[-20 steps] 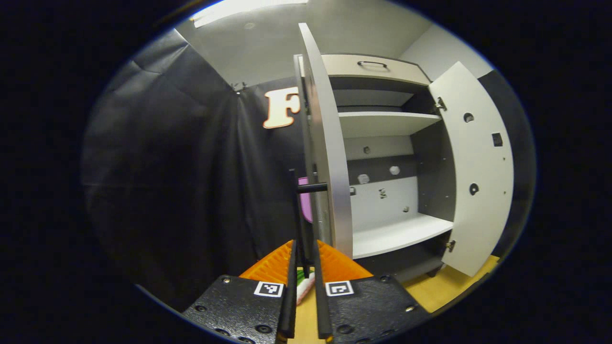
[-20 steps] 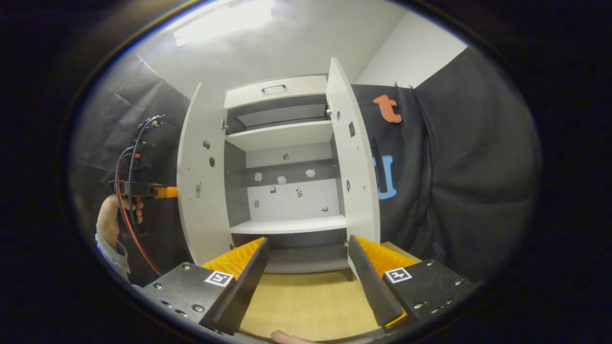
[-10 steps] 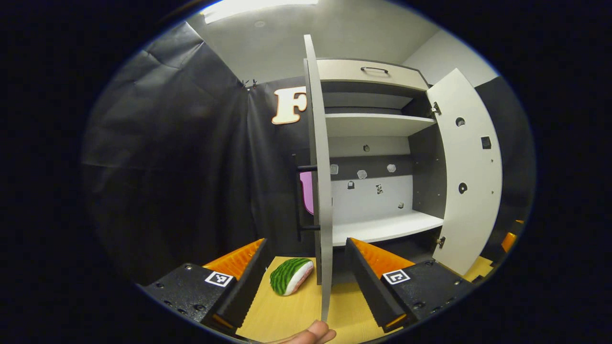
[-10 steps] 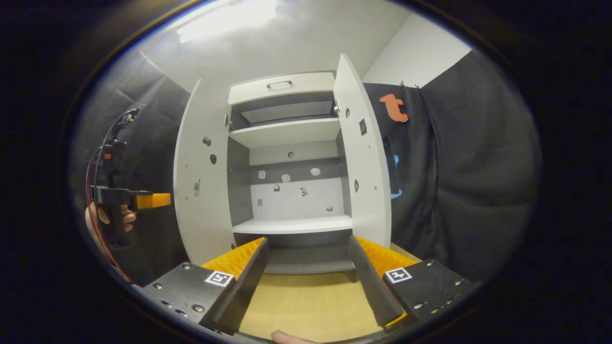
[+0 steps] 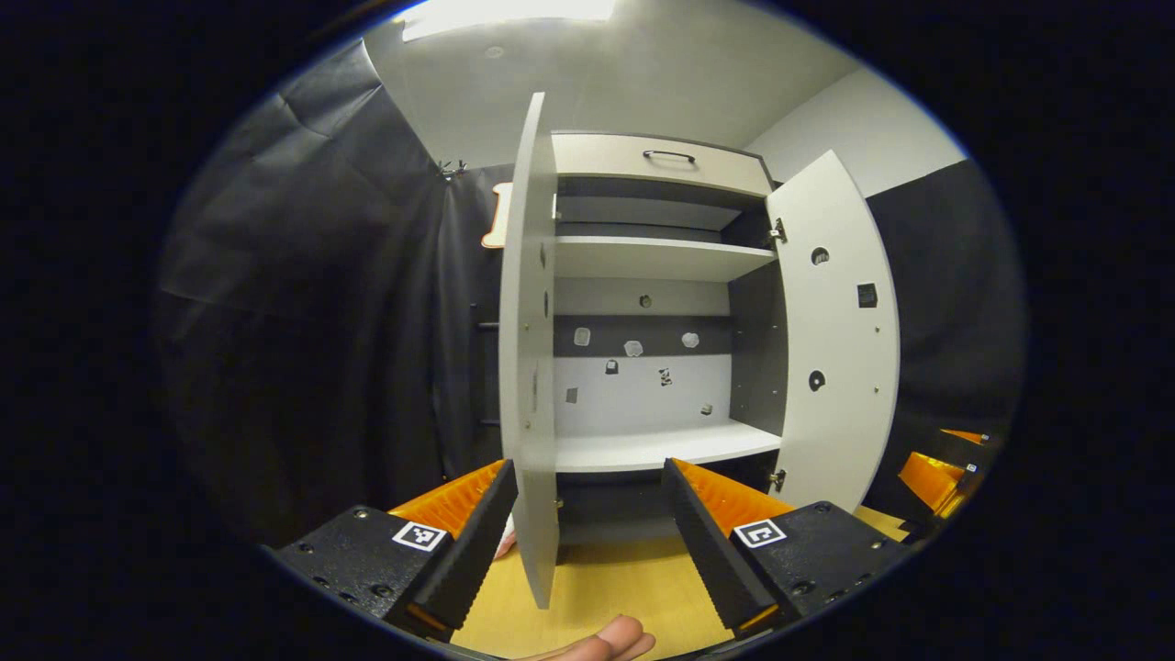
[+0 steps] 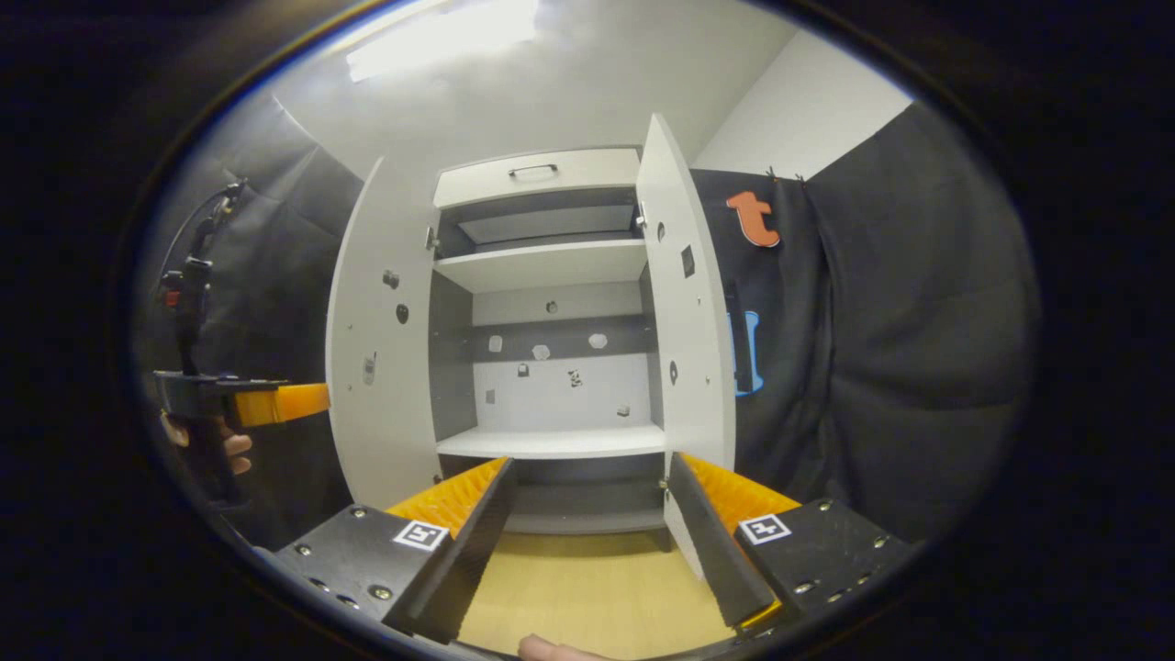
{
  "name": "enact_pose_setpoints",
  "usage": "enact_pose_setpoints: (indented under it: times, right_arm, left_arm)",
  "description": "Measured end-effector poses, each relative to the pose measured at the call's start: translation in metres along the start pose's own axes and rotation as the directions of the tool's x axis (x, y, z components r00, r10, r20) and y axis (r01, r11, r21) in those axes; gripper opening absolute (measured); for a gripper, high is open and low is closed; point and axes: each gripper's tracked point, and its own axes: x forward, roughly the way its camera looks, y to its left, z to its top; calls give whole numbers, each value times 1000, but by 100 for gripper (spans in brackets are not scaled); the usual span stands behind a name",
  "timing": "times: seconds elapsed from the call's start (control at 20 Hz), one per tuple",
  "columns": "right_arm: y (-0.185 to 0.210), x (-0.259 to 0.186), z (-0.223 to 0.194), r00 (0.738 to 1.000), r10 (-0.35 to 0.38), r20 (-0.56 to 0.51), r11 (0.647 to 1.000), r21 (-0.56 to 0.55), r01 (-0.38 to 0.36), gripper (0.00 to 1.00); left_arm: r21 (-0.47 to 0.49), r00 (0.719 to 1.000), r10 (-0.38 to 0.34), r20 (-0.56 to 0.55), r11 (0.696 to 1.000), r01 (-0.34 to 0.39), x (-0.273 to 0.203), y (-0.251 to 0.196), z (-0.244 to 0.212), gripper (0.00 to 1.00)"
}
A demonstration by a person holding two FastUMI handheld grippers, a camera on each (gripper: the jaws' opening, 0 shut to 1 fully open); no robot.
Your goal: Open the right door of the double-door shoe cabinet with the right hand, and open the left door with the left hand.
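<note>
The left gripper (image 5: pixel 587 537) is released, its two fingers spread wide and level over the light wooden desk (image 5: pixel 597 597), holding nothing. A fingertip (image 5: pixel 610 638) of the holding hand shows at the bottom edge. Between the fingers hangs the lower corner of the white left door (image 5: pixel 531 367) of the tall white double-door shoe cabinet (image 5: pixel 656 156); that door stands swung fully out, edge-on to the camera. The white right door (image 5: pixel 835 340) is open too, baring the white shelves (image 5: pixel 661 257).

The right gripper (image 6: pixel 587 537) is likewise released and empty, pointing straight at the open cabinet from near the desk surface. In the right gripper view the left gripper (image 6: pixel 275 402) is held out level beside the left door, apart from it, a hand (image 6: pixel 234 450) around its grip.
</note>
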Motion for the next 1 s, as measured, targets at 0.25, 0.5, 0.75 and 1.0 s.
enact_pose_setpoints:
  times: [0.25,0.5,0.75,1.0]
  right_arm:
    - [2,-4,-11,1000,11,-16,1000,-12,-11,99]
    - [11,-8,-16,1000,24,-18,999,-44,-25,99]
    - [21,-18,-18,999,36,-13,998,-45,-36,99]
    - [25,-25,-8,999,29,20,998,-54,-28,99]
  left_arm:
    - [-12,999,-18,50,1000,19,-30,-36,-15,99]
    - [-44,998,-58,30,997,60,-41,-48,-31,98]
    - [-53,998,-52,29,997,53,-37,-36,-35,98]
    - [-61,999,-31,29,998,33,-34,-26,-35,95]
